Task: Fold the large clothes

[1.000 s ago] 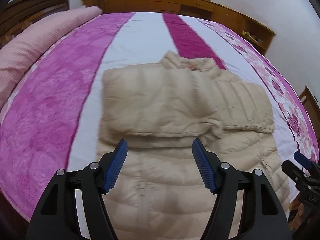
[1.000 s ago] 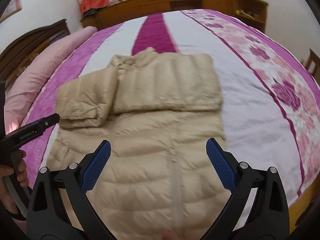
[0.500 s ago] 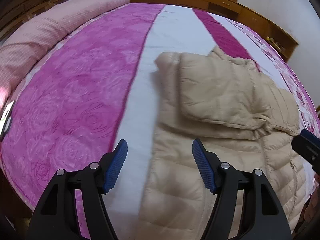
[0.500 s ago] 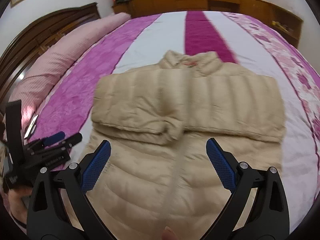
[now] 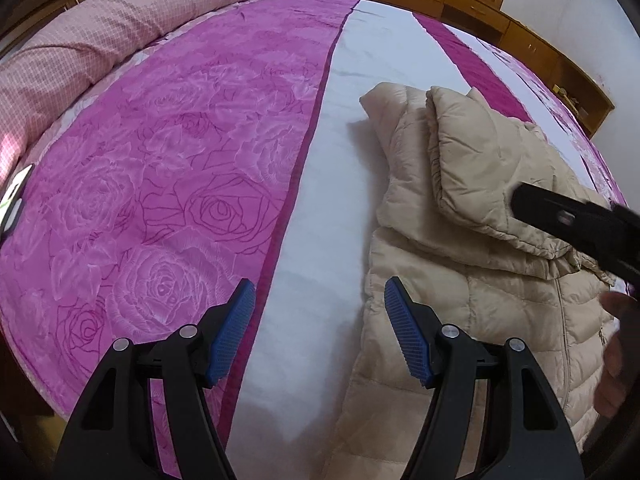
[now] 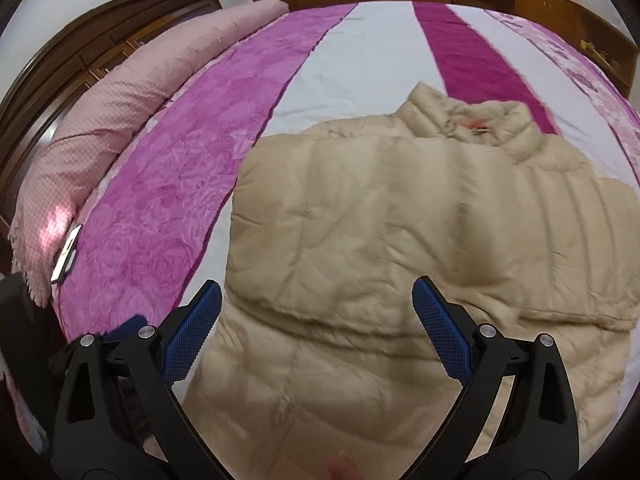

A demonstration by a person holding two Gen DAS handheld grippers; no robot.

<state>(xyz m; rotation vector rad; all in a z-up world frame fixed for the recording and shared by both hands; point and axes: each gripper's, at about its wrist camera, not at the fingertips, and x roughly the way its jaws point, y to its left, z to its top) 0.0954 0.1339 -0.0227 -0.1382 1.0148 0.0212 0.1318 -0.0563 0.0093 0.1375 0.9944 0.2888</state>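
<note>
- Jacket (image 6: 400,248) lies mid-frame on the bed (image 5: 160,160), both sleeves folded across the chest.
- Since a second ago both views have swung toward the jacket's left edge.
- Left gripper (image 5: 320,328): jaws apart, nothing between, over white stripe beside the edge.
- Right gripper (image 6: 316,332): jaws apart, empty, above the chest.
- I judge a side or hem fold comes next.

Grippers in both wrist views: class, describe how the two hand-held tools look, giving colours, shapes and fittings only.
The left gripper and the right gripper look alike: each has two black, angular plastic arms with cut-out slots and silver round pivot screws. Each finger ends in a blue, ribbed rubber pad. No cables or sleeves show.
</note>
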